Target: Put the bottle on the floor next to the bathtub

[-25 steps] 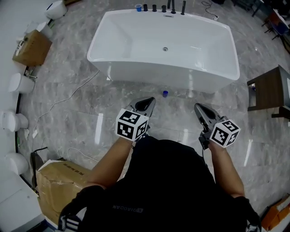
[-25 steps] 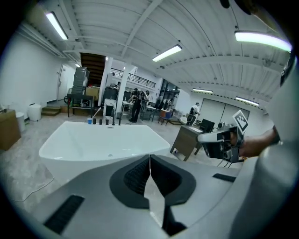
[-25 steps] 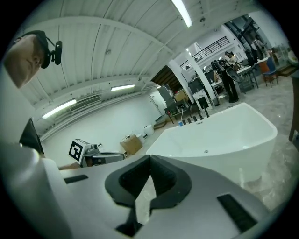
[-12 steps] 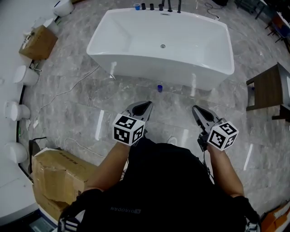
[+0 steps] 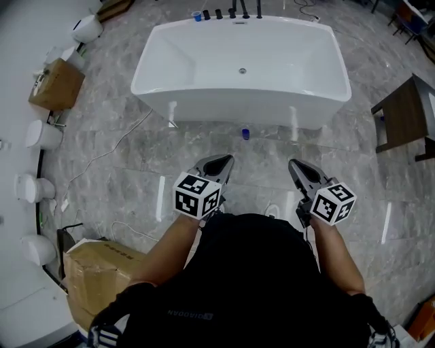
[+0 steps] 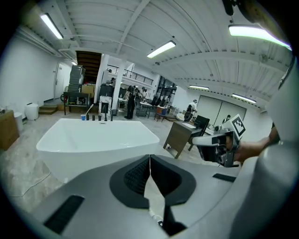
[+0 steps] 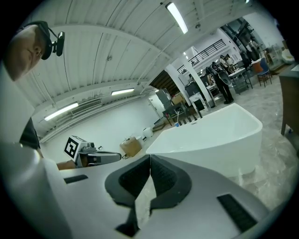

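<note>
Head view, counts: one bathtub [image 5: 238, 107], one bottle [image 5: 245, 133], two grippers, each with one marker cube.
Head view, bottle: small with a blue top, upright on the floor [image 5: 136, 170], just beside the bathtub's near wall and well ahead of both grippers.
Head view, left gripper [image 5: 228, 160]: held over the floor, pointing toward the bathtub, touching nothing.
Head view, right gripper [image 5: 293, 165]: level with the left one, apart from it, also clear of everything.
Head view, surroundings: a cardboard box [image 5: 56, 83] by the left wall and a second cardboard box [image 5: 102, 268] beside the person's left arm; four white rounded fixtures [image 5: 42, 134] along that wall; one dark wooden table [image 5: 404, 126] at the right; a thin cable [image 5: 115, 146] trailing over the floor; a blue cup [image 5: 196, 15] and a row of dark fittings [image 5: 232, 12] on the bathtub's far rim.
Head view, in the way: nothing lies between the grippers and the bottle.
Left gripper view, jaws: pressed together, nothing between them.
Left gripper view, beyond: bathtub [image 6: 93, 140] ahead, dark wooden table [image 6: 180, 137] and right gripper [image 6: 201, 141] to the right, several people [image 6: 130, 100] far behind.
Right gripper view, jaws: pressed together, empty.
Right gripper view, beyond: bathtub [image 7: 210, 135] at right, left gripper [image 7: 114, 157] at left, one cardboard box [image 7: 131, 147] behind it.
</note>
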